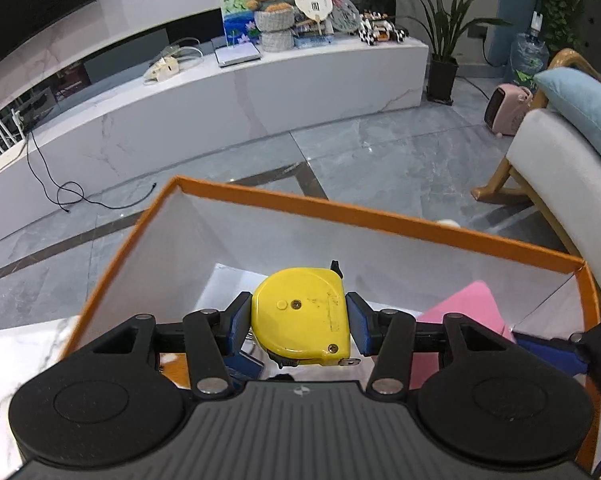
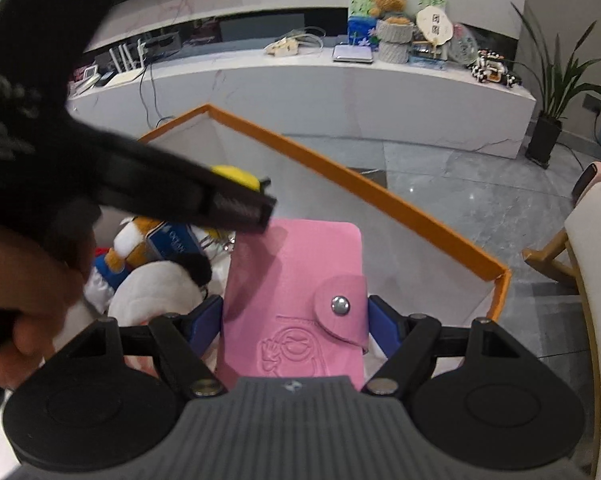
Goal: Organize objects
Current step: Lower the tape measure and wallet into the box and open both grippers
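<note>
Tape measure [image 1: 300, 316], yellow, sat clamped between the blue pads [image 1: 359, 328] of the left gripper [image 1: 298, 322], jaws pinching its flat sides, case held above the inside of the orange-rimmed box [image 1: 340, 210] just ahead of the gripper. Grip across the narrow width looked chosen so the case could drop straight down once released. Right gripper [image 2: 296, 324] had a pink wallet [image 2: 296, 292] between its pads, jaws spread wide to span it, snap flap toward the right pad; both pads appeared to touch the wallet's edges, so it read as held, not just framed. Wallet also hung over the box interior, far end pointing toward the orange far wall. Left of the right gripper and lower in the box lay a plush toy [image 2: 148, 284] and a small blue carton [image 2: 172, 240], already stowed by the look of it. A person's hand [image 2: 24, 292] gripped the left tool at the edge of the right view. Both items seemed poised for release into the box; the crowded left side probably explained the wallet aimed at the clearer right part.
</note>
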The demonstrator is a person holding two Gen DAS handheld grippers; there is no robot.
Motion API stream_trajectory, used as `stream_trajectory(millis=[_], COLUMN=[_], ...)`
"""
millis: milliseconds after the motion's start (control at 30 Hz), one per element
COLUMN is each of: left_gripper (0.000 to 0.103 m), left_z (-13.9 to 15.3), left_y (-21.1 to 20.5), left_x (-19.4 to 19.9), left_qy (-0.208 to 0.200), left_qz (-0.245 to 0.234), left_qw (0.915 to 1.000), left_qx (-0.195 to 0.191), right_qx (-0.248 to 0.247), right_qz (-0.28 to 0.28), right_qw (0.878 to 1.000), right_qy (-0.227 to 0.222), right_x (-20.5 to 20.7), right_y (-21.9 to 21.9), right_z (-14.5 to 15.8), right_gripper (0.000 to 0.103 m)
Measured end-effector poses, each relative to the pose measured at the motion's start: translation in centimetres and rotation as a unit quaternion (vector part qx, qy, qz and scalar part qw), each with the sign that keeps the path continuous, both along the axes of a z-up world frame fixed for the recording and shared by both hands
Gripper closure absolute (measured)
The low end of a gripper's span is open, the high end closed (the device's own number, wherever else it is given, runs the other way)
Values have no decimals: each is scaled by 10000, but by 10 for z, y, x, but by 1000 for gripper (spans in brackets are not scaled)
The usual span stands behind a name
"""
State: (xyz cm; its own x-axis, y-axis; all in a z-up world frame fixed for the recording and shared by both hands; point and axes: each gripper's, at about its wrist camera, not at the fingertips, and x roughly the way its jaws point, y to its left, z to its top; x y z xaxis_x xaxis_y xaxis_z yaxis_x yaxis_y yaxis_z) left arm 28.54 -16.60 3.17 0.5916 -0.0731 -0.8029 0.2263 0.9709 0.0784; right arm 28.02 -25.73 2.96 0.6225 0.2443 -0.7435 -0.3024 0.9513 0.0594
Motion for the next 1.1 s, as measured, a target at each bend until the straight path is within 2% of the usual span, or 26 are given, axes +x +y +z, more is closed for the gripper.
stream_trajectory(millis=[167,500,633,733,833,1100], left_gripper=[45,44,42,34,34,34], left_z=[-7,-8,-8,-6,-2,15], left_y=[-1,-5,-4,-4,-3,5], left_x=[5,4,4,3,1,-7], left_qy=[147,174,156,92,64,-105], left_qz=[68,3,-7,-2,-27,-32], left_qw=[9999,9998,9998,9999,9999,9999], left_qx=[-28,112,100,76,74,109], right_qx=[-427,-662,-681,-656,-688,-670], right_qz=[76,126,74,67,56,114], right_qw=[9990,9977,9976,9978,9976,9976], right_qy=[-84,-89,-1,40,-26,-116], right_x=[1,-2,-2,-2,-5,-9], right_y=[7,10,11,10,11,15], right_z=[-7,-8,-9,-9,-6,0], right_gripper=[25,24,23,23,19,19])
